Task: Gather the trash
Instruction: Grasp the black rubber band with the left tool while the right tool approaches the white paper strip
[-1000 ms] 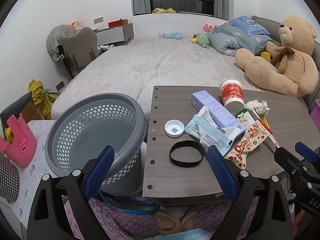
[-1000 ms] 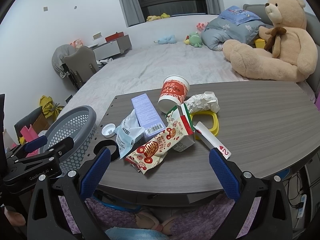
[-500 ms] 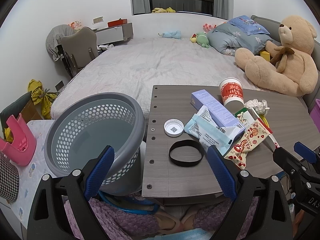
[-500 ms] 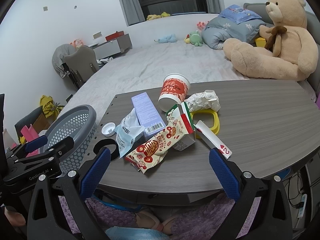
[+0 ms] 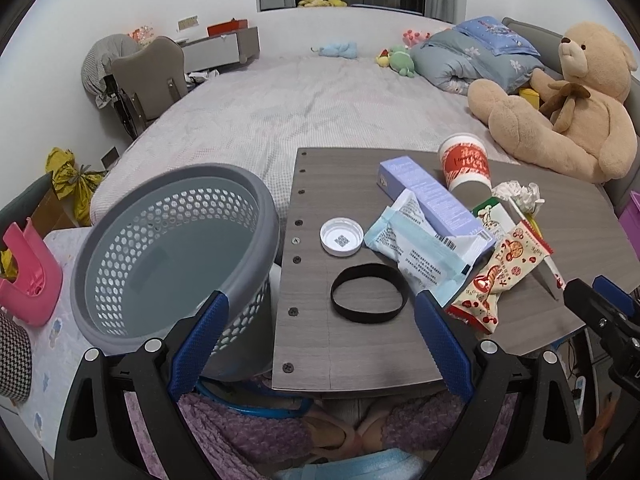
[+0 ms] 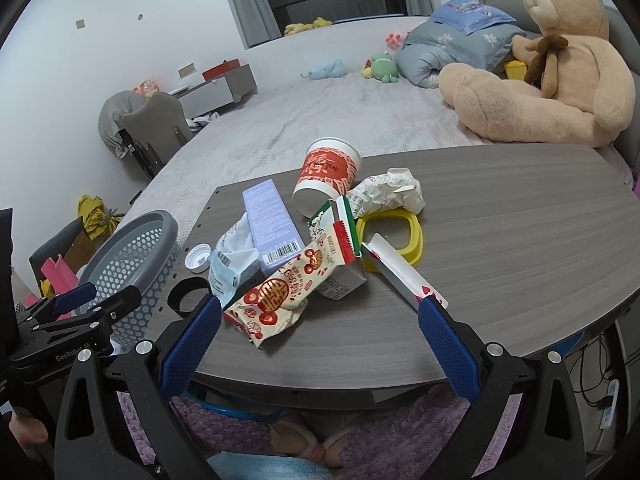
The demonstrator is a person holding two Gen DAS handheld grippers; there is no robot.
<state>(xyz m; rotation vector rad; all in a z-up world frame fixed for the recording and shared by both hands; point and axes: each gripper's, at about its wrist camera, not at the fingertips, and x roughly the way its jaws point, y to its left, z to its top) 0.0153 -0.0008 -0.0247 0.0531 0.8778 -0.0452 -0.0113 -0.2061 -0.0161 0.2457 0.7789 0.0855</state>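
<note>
Almost nothing has moved since a second ago: we have only drifted a shade toward the worktop (image 5: pixel 360 344), and every piece of trash lies where it lay.

The basket (image 5: pixel 176 256) stands just off the worktop's left edge, mouth up and tilted a little toward us; we judge it sits there so trash can be swept or dropped straight in. It looks empty, so collecting has not begun.

The trash is heaped on the worktop's near-left part. The purple box (image 6: pixel 270 224) has its long axis running away from us, barcode end nearest. The cup (image 6: pixel 326 178) lies tipped, mouth toward us and to the left. The red snack wrapper (image 6: pixel 280 294) runs diagonally, near-left to far-right. The blue pouch (image 5: pixel 420 240) slants beneath the box. The black band (image 5: pixel 370 294) lies flat, and the white cap (image 5: pixel 341 236) sits open side up, both nearest the basket.

Our left gripper (image 5: pixel 320 336) hovers short of the band, fingers wide apart, holding nothing. Our right gripper (image 6: pixel 320 332) faces the wrapper, fingers likewise spread and empty.
</note>
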